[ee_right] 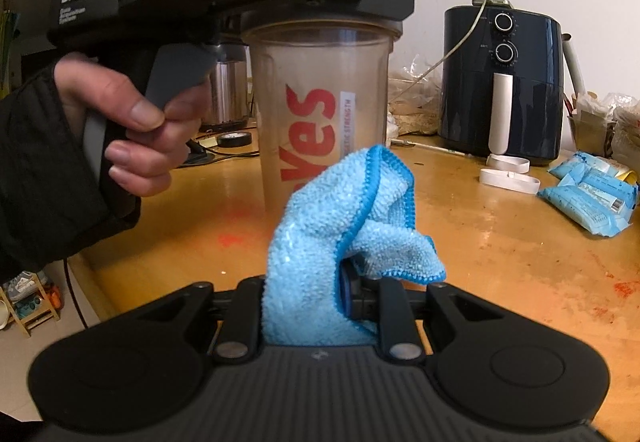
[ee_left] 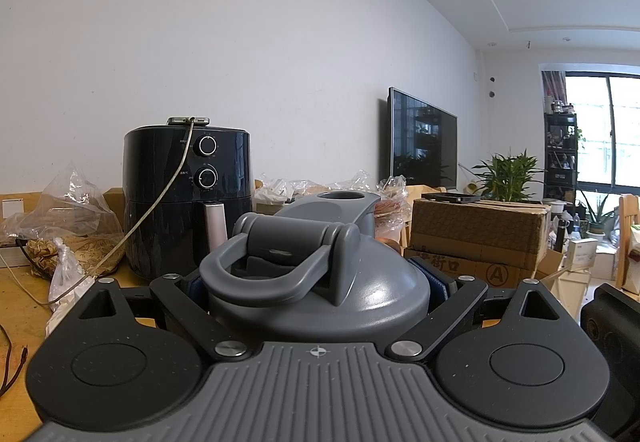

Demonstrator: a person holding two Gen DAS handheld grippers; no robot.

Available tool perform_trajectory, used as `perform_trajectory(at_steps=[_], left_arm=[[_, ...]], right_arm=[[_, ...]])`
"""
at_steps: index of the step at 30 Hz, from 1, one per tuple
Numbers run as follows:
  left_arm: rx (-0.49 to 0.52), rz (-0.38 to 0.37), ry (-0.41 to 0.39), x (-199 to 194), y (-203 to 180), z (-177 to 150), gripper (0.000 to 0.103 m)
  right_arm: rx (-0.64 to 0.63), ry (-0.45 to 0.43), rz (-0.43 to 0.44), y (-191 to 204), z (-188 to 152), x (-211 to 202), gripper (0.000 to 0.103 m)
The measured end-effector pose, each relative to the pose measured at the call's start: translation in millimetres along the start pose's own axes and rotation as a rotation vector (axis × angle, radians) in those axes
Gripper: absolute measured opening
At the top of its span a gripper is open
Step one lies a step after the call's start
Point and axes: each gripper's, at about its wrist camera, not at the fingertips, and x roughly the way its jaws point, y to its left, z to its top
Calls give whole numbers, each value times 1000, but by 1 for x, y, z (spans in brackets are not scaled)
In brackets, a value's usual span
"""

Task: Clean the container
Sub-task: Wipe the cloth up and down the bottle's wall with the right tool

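The right gripper [ee_right: 320, 306], jaws nearly together, pinches a blue cloth [ee_right: 340, 242] that bunches upward at twelve o'clock. Just beyond it stands the shaker bottle [ee_right: 320, 90], clear with red lettering, upright on the wooden table [ee_right: 500, 242]. The left gripper [ee_left: 318, 282] clamps the bottle's grey lid [ee_left: 320, 274] from both sides, held by a hand [ee_right: 136, 122] at ten o'clock. Blue packets [ee_right: 588, 198] lie at three o'clock. Farther back, at one o'clock, a black air fryer [ee_right: 504, 82] stands against the wall.
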Motion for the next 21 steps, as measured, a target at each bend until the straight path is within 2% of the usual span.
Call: perform_trajectory(at_steps=[10, 21], left_arm=[[-1, 1, 0, 0, 0, 1, 95], [-1, 1, 2, 1, 0, 2, 95]], right_arm=[[5, -37, 4, 0, 3, -6, 10], [5, -157, 8, 4, 18, -26, 9]])
